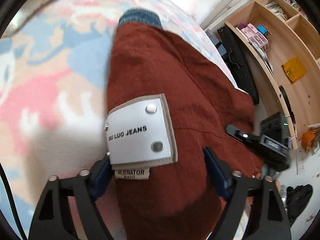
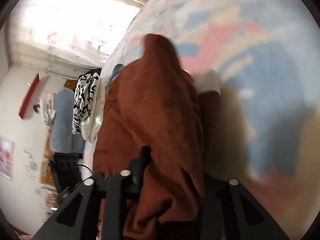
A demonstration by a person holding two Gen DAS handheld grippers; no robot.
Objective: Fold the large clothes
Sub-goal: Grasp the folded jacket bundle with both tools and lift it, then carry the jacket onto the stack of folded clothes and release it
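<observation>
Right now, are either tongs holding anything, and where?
Right tongs grip a fold of the rust-brown garment. Left tongs straddle its label end, jaws apart.

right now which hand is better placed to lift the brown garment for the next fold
Probably the right. Its tongs already have the brown garment bunched between the fingers and look closed on it. The left tongs stand open around the white patch, gripping nothing yet.

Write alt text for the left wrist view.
A rust-brown garment with a white label lies on a pastel patterned bedspread, between the spread fingers of the left gripper. The right gripper reaches in at the right, with wooden shelves behind it.
</observation>
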